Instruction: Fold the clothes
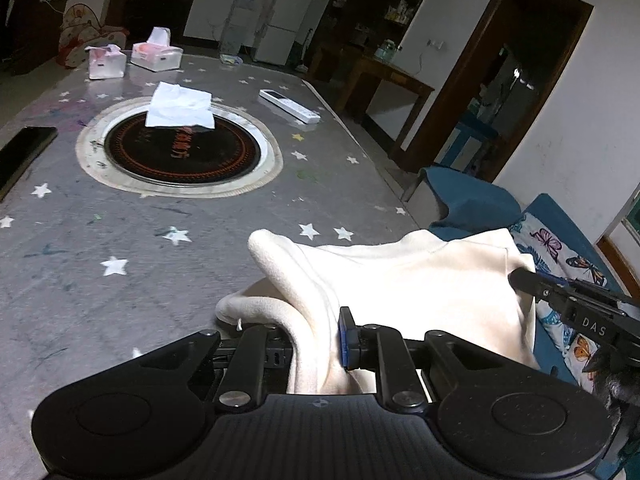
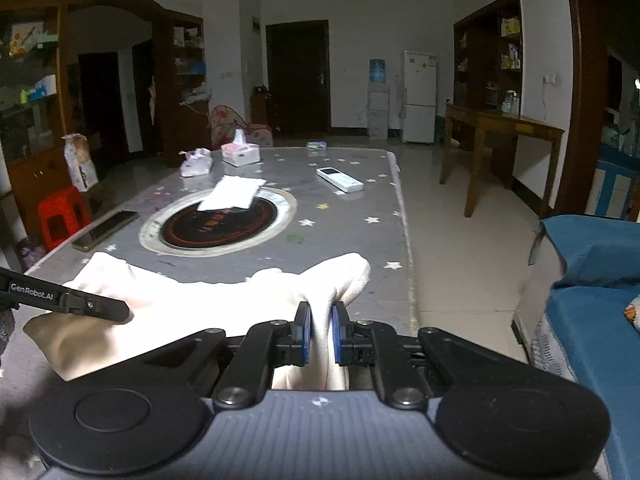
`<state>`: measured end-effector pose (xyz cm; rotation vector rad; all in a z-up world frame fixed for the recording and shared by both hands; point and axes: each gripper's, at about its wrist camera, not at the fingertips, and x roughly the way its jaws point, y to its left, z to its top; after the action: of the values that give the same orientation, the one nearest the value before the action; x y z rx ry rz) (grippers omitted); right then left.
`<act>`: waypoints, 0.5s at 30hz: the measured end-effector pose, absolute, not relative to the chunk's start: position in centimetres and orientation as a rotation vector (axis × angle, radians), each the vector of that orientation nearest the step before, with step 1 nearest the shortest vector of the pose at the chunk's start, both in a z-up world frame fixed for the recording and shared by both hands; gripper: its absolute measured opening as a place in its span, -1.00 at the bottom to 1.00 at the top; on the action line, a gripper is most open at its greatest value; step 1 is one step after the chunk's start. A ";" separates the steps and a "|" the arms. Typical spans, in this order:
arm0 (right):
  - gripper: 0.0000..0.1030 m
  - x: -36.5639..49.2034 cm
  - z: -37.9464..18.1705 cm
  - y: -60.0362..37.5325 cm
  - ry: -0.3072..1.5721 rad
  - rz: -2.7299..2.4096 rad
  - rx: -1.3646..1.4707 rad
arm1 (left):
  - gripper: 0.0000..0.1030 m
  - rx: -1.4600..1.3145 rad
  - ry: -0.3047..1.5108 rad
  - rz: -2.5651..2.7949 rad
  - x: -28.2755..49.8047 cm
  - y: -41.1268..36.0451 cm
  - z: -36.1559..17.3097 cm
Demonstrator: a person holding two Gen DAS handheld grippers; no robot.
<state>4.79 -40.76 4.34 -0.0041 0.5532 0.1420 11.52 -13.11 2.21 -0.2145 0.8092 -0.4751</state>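
The cream-white fleece garment [image 1: 400, 280] is held up between both grippers, above the near edge of the grey star-patterned table cover [image 1: 120, 220]; its lower folds hang toward the cover.

Left gripper [image 1: 316, 338]: jaws nearly closed, clamped on a thick fold of the fleece — the cloth drapes over and hides the left pad, while the blue pad on the right presses against the fabric.

Right gripper [image 2: 321, 332]: jaws nearly closed, a narrow bunch of the same fleece pinched between the two blue pads.

Farther along the table lie a round black hotplate with a pale ring [image 2: 218, 224], a white folded cloth [image 2: 232, 194] partly overlapping it, a white remote control [image 2: 340, 179], two tissue packs [image 1: 132, 56] and a dark flat phone [image 1: 20, 152] at the left edge. A blue-covered sofa [image 2: 596, 264] stands to the right of the table.
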 end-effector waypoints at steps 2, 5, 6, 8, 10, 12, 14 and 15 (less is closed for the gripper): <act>-0.82 5.2 3.9 -41.1 0.560 0.130 -0.007 | -0.66 -0.198 0.814 -0.476 11.9 -13.8 1.8; -0.82 5.8 3.1 -41.7 0.572 0.114 -0.007 | -0.66 -0.172 0.819 -0.482 12.3 -14.8 1.2; -0.82 5.9 2.9 -41.9 0.577 0.109 -0.008 | -0.66 -0.164 0.821 -0.485 12.5 -15.1 1.0; -0.82 6.1 2.4 -42.3 0.587 0.099 -0.008 | -0.66 -0.149 0.824 -0.492 12.6 -15.8 0.7; -0.82 6.1 2.1 -42.7 0.590 0.090 -0.007 | -0.66 -0.140 0.830 -0.497 12.9 -16.3 0.5; -0.82 6.2 1.8 -43.2 0.597 0.080 -0.003 | -0.66 -0.129 0.834 -0.502 13.1 -16.9 0.3; -0.82 6.3 1.5 -43.6 0.606 0.069 -0.008 | -0.66 -0.105 0.831 -0.505 13.1 -17.5 0.1; -0.82 6.3 1.3 -43.7 0.608 0.065 -0.012 | -0.66 -0.092 0.830 -0.506 13.1 -17.8 0.0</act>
<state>6.31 -43.72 1.31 -0.0117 0.6082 0.0651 13.07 -17.82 0.00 -0.0924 0.8299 -0.5059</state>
